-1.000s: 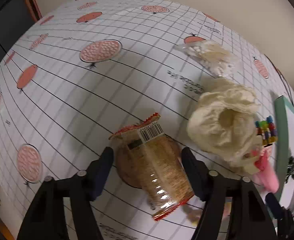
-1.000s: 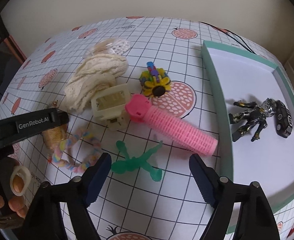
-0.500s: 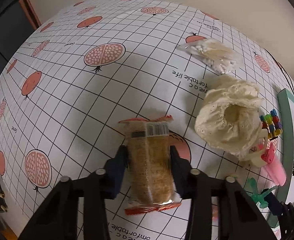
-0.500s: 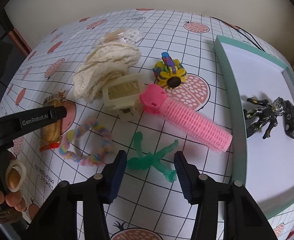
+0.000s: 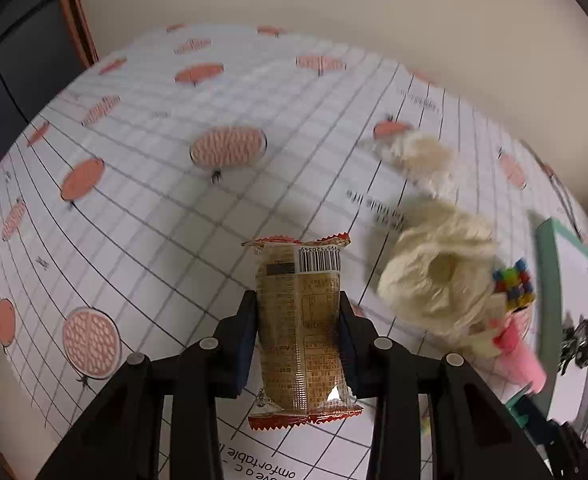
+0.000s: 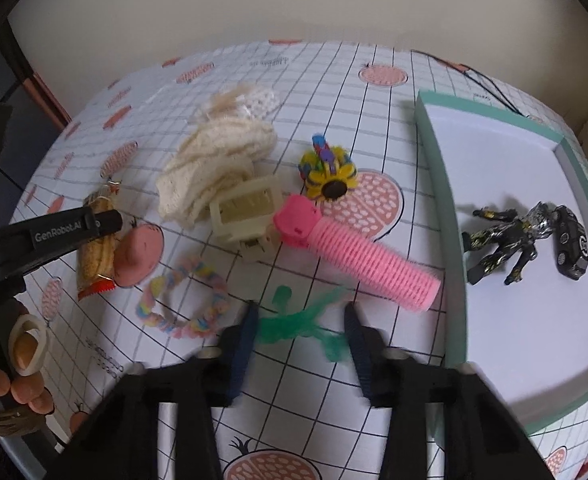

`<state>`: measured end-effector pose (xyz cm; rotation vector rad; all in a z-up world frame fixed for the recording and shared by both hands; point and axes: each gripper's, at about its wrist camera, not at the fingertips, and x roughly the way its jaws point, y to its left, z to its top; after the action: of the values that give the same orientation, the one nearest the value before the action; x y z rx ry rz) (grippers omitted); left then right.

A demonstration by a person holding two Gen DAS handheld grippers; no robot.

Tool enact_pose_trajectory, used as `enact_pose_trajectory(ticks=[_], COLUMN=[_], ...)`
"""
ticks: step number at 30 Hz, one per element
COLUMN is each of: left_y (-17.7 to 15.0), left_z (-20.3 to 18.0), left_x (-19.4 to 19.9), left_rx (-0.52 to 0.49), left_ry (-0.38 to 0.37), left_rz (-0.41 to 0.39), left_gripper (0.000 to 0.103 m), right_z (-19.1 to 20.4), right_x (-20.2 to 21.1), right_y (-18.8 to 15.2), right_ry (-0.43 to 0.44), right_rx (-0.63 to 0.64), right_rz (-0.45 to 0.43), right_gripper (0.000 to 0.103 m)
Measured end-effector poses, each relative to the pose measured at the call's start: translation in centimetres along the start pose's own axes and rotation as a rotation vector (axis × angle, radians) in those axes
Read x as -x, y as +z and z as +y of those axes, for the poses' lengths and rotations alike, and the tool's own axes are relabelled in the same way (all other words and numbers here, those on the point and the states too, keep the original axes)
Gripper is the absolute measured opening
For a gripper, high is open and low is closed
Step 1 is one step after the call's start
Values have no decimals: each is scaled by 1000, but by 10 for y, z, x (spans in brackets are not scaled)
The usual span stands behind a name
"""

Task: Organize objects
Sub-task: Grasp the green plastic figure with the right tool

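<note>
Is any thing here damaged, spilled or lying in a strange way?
Nothing looks damaged or spilled. The loose things are simply scattered on the tablecloth, and only the black figure and the toy car lie in the tray.

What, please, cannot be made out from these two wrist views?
- Green toy figure, right wrist view: motion blur hides whether the right gripper grips it.
- Snack packet, left wrist view: label print too small; left gripper covers its sides.
- Small bag behind the cream cloth: contents blurred.

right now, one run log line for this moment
left gripper: shut on snack pack | right gripper: open around green figure | tray: black robot toy
</note>
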<state>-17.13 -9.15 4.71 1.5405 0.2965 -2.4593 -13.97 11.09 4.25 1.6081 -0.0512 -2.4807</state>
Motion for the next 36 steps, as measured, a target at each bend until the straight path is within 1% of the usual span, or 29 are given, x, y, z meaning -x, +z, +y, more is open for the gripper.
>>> enact_pose_trajectory(ticks=[3,6,8,9,13,16,19,21,22,23,27,30,36], left_y=[2,5,4,-1,2,1,1,1,1,1,1,1,1], left_z=[-5,-6,-9,-12,-9,-7,-7,-7,-7,-7,-8,-8,-7], left_x=[17,17,18,26,18,17,16,15,14,14,13,14,20], left_rx=[-6,-7,-15,-17,-24,-16,-16,-16,-17,-17,-17,-18,-6], left_ry=[-12,-27,-31,-31,-32,-35,-30,-31,-30,-30,-30,-30,-32], left_rz=[-47,-69,-74,-76,-72,-65,-63,-60,-59,-58,-55,-59,-80], left_gripper=[38,38,38,38,38,38,38,38,38,38,38,38,38], right_z=[-5,-6,-9,-9,-9,-13,-14,-13,-14,-14,-12,-12,-15], right_x=[3,1,1,-1,-4,-7,-15,-18,-19,-20,-19,-15,-4], right_y=[0,0,-1,-1,-1,2,4,4,5,6,8,8,9], right_ry=[4,-11,-10,-9,-18,-7,-6,2,12,24,32,49,66], right_rx=[-7,0,-1,-2,-8,-30,-50,-57,-64,-74,-79,-79,-88], right_rz=[1,10,15,19,22,20,38,43,44,43,34,21,-8], right_gripper=[31,31,31,31,31,31,31,26,20,17,14,9,9])
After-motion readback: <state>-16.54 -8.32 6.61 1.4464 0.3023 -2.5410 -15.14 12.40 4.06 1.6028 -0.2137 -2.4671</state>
